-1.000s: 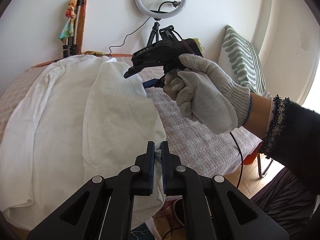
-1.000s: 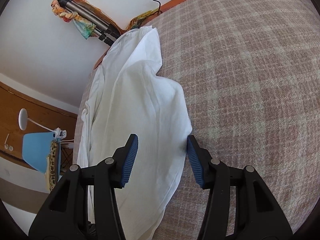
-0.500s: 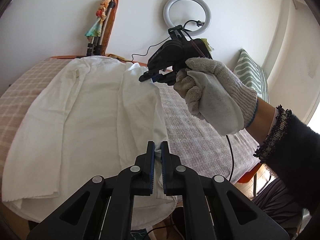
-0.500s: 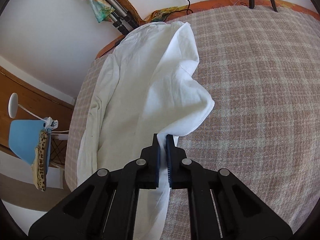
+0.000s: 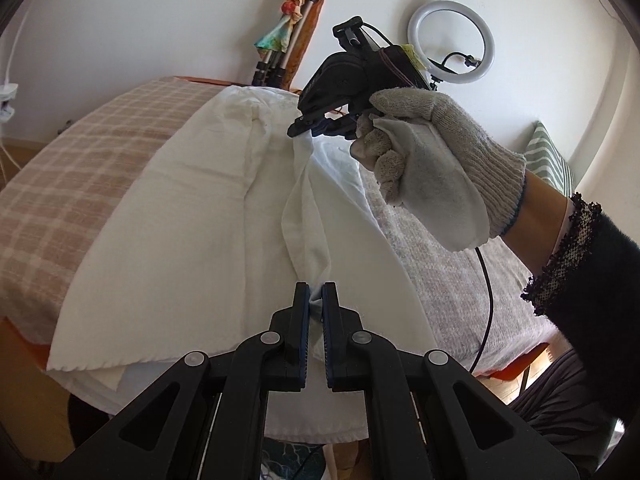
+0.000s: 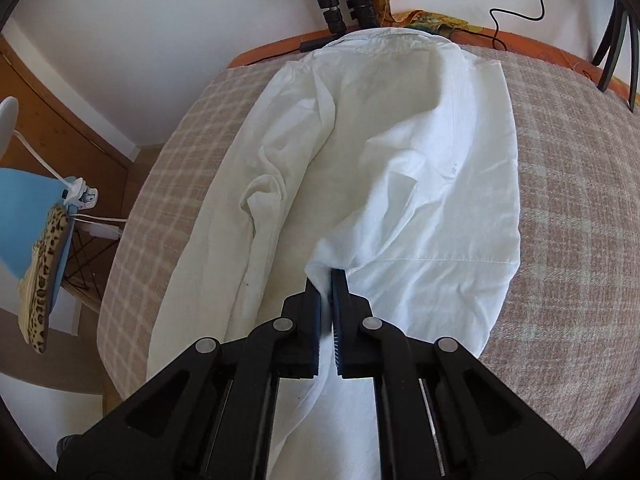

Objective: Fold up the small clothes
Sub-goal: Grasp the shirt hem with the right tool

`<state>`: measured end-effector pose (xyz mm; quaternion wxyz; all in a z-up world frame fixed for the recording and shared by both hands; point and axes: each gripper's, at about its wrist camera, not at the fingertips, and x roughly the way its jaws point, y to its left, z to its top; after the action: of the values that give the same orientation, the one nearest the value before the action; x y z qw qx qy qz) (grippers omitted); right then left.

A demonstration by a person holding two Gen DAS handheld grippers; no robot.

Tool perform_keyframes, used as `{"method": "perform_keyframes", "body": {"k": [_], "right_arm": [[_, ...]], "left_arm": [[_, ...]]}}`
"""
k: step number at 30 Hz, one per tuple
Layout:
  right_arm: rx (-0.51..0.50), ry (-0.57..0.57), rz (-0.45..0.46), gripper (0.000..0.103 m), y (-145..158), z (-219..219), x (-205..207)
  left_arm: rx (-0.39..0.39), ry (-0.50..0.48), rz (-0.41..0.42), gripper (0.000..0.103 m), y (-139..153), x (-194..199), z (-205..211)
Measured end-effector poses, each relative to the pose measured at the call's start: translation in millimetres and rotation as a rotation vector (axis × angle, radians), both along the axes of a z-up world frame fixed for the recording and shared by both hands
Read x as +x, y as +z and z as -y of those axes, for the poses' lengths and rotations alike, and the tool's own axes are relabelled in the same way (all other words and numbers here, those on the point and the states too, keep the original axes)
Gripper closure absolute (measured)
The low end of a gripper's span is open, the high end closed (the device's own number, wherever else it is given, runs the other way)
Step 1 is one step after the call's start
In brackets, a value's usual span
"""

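Your left gripper (image 5: 315, 298) clamped on the white cotton shirt (image 5: 192, 216), your right gripper (image 6: 326, 286) pinching its raised edge, plaid-covered table (image 6: 580, 208) beneath.

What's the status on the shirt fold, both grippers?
Left gripper shut on white shirt edge. Right gripper shut on the same edge farther up, lifted off the checked table cover. Nothing in the way.

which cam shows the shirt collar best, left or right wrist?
Right wrist. The collar shows whole at the shirt's far end, stitching visible, nothing in front of it. In the left wrist view the collar is smaller and washed out, and the right gripper covers part of that end.
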<state>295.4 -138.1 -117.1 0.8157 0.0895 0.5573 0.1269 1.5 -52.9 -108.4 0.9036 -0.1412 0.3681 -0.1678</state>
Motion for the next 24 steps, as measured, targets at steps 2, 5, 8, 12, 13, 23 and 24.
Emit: {"method": "perform_keyframes", "body": {"k": [2,5,8,12,13,23,24], "right_arm": [[-0.034,0.007,-0.012,0.096,-10.8,-9.9,2.5],[-0.016,0.019,-0.015,0.093,-11.5,-7.7,0.9],[0.079,0.008,-0.028,0.079,-1.1,6.2,-3.0],[0.116,-0.045,0.036,0.066,31.1,36.4,-25.9],[0.085,-0.056,0.049,0.066,38.1,43.4,-34.9],[0.075,0.078,-0.098,0.066,16.3,47.2,-148.6],[0.08,0.091,-0.113,0.066,11.8,44.9,-157.7]], "left_arm": [[0.014,0.013,-0.011,0.098,-3.4,1.1,-4.8],[0.018,0.034,-0.023,0.099,-6.4,1.9,-12.0],[0.009,0.009,-0.073,0.097,-10.3,2.2,-13.9],[-0.002,-0.025,-0.095,0.092,4.5,-9.8,-18.6],[0.007,-0.038,-0.078,0.092,12.3,-13.3,-20.8],[0.107,-0.135,-0.05,0.086,54.6,23.4,-50.1],[0.114,-0.136,-0.054,0.086,54.7,29.7,-52.7]]}}
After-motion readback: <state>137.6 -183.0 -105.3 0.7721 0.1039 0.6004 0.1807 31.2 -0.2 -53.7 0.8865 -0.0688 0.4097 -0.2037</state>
